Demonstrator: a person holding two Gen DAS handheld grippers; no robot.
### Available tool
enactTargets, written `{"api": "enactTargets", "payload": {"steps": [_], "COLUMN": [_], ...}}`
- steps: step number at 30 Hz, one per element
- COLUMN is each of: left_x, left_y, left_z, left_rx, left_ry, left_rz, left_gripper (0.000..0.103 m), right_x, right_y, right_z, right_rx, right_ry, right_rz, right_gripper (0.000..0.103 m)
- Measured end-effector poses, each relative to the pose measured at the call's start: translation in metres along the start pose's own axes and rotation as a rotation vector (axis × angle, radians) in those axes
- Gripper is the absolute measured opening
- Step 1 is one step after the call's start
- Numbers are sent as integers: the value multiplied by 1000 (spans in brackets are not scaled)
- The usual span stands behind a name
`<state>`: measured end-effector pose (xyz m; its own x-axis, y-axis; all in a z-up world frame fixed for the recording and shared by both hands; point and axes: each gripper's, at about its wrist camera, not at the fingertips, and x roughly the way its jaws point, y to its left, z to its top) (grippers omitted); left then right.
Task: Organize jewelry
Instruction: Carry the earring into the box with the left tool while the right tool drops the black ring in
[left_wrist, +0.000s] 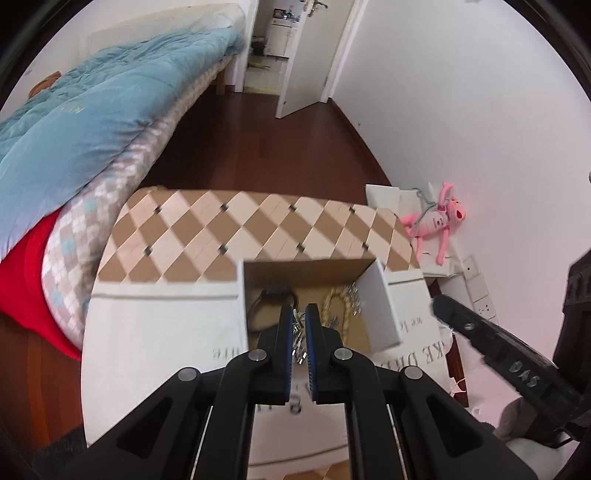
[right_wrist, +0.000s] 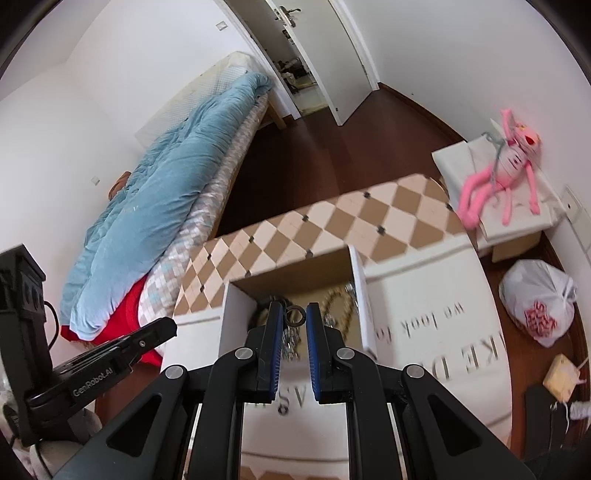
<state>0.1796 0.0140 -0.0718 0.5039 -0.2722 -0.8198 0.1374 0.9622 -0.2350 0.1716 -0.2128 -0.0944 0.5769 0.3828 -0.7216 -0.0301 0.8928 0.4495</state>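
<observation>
Left wrist: left gripper (left_wrist: 299, 314) clenched on silver chain (left_wrist: 297, 332) above box (left_wrist: 380, 306). Right wrist: right gripper (right_wrist: 294, 315) pinching ring (right_wrist: 294, 315) over same box (right_wrist: 360, 295). Advice: lower into clear floor before releasing; avoid tangling gold necklace (right_wrist: 338, 302).

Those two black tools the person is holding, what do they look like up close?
Each is matte black plastic, with angular linkage arms joined by silver round pins. The left gripper and right gripper each end in two narrow flat fingers faced with ribbed blue pads. White "GenRobot.AI" lettering marks one body.
</observation>
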Motion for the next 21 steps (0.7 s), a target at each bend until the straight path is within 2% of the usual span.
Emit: {"api": "enactTargets", "payload": {"steps": [5, 7, 9, 10, 11, 12, 13, 14, 16, 17, 18, 20, 21], "left_x": [42, 54, 64, 66, 69, 70, 69, 68, 63, 62, 61, 59, 59], "left_y": [3, 5, 7, 7, 8, 10, 11, 15, 21, 24, 26, 30, 30], "left_z": [27, 34, 38, 38, 39, 40, 40, 40, 40, 40, 39, 35, 34], "left_rx": [-5, -5, -4, 0, 5, 5, 2, -5, -11, -12, -11, -5, -4], "left_ry": [94, 126, 145, 147, 147, 147, 144, 132, 109, 105, 101, 97, 95], "left_rz": [32, 48, 79, 90, 108, 119, 130, 149, 166, 178, 196, 225, 235], "left_gripper": [5, 6, 9, 10, 19, 37, 50, 72, 76, 77, 88, 102, 103], "right_x": [34, 55, 74, 80, 86, 90, 92, 92, 90, 88, 87, 83, 82], "right_y": [4, 3, -1, -3, -5, -6, -7, -7, -5, -5, -4, -2, -2], "right_z": [26, 37, 45, 48, 51, 53, 55, 57, 59, 60, 60, 59, 57], "right_rx": [-40, -64, -70, -69, -72, -76, -80, -91, -115, -120, -128, -157, -167], "right_ry": [74, 144, 219, 247, 269, 286, 296, 294, 289, 288, 285, 272, 266], "right_rz": [-39, -62, -70, -74, -82, -82, -85, -101, -125, -137, -158, -219, -243], "right_gripper": [14, 14, 18, 29, 48, 56, 62, 62, 62, 66, 71, 93, 97]}}
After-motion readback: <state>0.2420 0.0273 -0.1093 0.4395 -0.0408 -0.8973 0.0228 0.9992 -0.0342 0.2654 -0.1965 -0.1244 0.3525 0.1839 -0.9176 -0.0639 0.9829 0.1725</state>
